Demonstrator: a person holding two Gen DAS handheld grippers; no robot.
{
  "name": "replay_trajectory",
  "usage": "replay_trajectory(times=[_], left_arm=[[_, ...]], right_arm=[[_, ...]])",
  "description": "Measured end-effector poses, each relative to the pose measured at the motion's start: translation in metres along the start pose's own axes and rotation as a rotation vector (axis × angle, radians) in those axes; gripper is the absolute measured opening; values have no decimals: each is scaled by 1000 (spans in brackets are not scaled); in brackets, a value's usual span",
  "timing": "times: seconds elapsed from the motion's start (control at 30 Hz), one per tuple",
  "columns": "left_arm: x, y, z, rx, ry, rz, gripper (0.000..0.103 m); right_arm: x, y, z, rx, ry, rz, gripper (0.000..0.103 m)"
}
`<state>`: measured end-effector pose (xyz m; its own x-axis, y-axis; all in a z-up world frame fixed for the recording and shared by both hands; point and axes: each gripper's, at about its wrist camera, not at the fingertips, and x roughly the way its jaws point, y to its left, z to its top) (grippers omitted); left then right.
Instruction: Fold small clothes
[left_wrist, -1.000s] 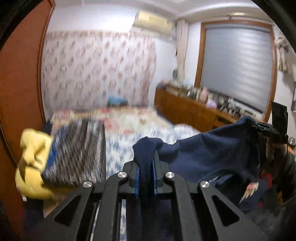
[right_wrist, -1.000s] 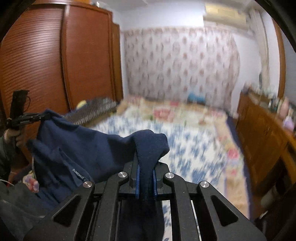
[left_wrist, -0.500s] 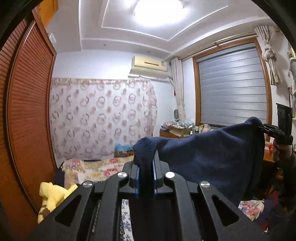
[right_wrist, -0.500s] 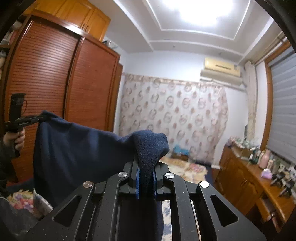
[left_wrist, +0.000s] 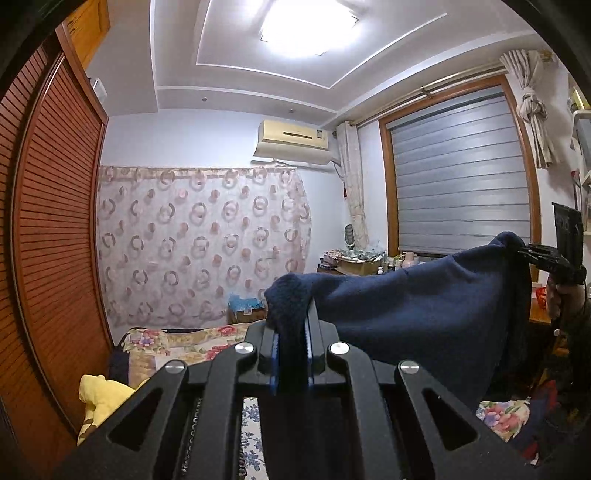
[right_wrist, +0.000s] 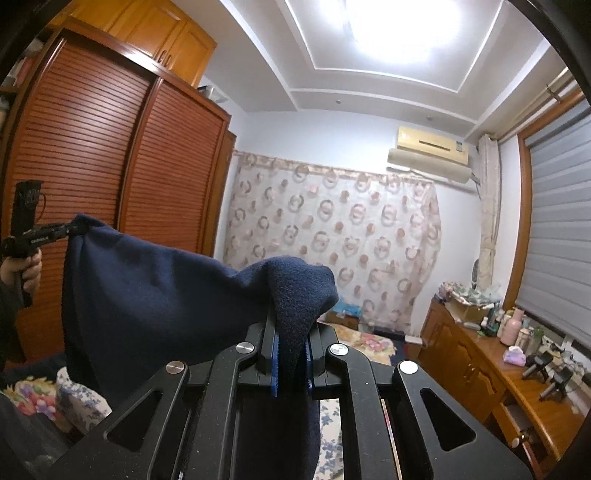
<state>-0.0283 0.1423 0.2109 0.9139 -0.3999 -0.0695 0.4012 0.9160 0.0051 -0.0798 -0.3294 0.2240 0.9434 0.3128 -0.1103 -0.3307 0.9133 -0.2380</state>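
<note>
While the left tool (left_wrist: 291, 354) and right tool (right_wrist: 291, 363) each stay clamped on 1 top corner of the navy garment (left_wrist: 424, 306), stretched aloft above the bed (left_wrist: 184, 339), a slipping corner could drop it crumpled.

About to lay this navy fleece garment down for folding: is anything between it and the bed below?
Nothing visible. The navy fleece garment hangs stretched between the left gripper and right gripper; the floral bed cover below looks clear, though the garment hides the spot directly beneath.
</note>
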Motion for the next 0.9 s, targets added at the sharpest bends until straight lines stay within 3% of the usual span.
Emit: replay_trajectory(times=[0.13,0.23,0.63,0.9], left_arm=[[27,6,-16,3,40,13,7],[72,14,-39,9,93,22,7],[284,39,-145,-6,405,64,8],[343,37,-175,-20,529,71,9]], right_arm=[[24,-9,-12,-9,50,-17,7],[59,-21,-34,-2,118,-11,7],[262,-83,-183,62,451,18,7],[340,-110,-230,121,591,42,7]])
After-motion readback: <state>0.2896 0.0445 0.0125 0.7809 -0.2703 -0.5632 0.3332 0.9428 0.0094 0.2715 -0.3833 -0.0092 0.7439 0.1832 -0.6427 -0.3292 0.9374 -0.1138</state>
